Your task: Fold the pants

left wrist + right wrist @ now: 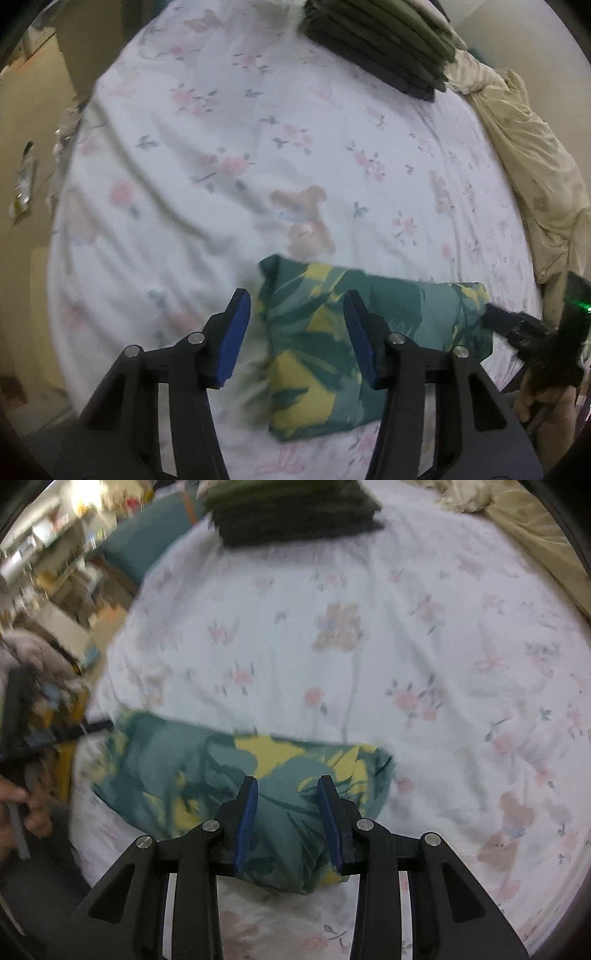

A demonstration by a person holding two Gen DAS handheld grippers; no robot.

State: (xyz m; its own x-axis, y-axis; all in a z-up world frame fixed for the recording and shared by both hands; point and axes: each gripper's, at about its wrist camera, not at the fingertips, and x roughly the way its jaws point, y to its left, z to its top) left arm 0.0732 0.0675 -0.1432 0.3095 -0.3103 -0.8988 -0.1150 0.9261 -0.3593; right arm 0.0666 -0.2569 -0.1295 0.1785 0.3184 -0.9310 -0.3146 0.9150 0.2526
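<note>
I am working in a home bedroom. A bed (258, 129) with a white sheet printed with pink flowers and teddy bears fills both views. A stack of folded dark clothes (380, 40) sits at top centre, a crumpled cream quilt (524, 155) lies along the right edge, and cluttered shelves (48, 554) show in the upper left of the right wrist view.

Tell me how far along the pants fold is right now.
Mostly done: the green and yellow pants lie on the floral sheet as a compact folded bundle. In hand: both claws are over it, left claw open, right claw around one end; grip unclear. Possibly left: moving it to the stack of folded clothes.
</note>
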